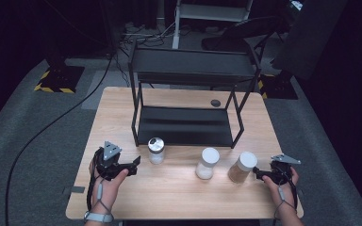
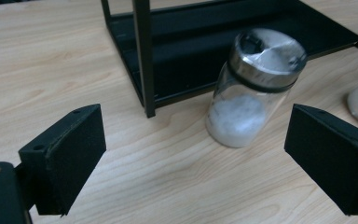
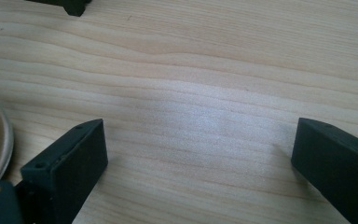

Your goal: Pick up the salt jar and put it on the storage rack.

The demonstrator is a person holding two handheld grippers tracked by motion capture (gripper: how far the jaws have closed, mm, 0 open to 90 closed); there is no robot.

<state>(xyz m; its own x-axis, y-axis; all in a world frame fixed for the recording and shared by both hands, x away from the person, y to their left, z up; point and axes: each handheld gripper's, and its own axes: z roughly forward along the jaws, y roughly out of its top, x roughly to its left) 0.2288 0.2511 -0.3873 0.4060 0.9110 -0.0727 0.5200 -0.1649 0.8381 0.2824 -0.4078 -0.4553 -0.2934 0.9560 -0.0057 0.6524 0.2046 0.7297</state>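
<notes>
Bright overhead light pools on the table, dark surroundings, gripper views slightly soft

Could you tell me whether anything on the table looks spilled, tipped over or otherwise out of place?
Nothing stands out. The three jars, a metal-lidded shaker and two white-lidded jars, stand upright in front of the black rack, with no spill on the table. Both grippers are open and empty.

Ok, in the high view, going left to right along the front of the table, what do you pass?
Left gripper → glass shaker with the metal lid → white-lidded jar of pale contents → white-lidded jar of brown contents → right gripper.
</notes>
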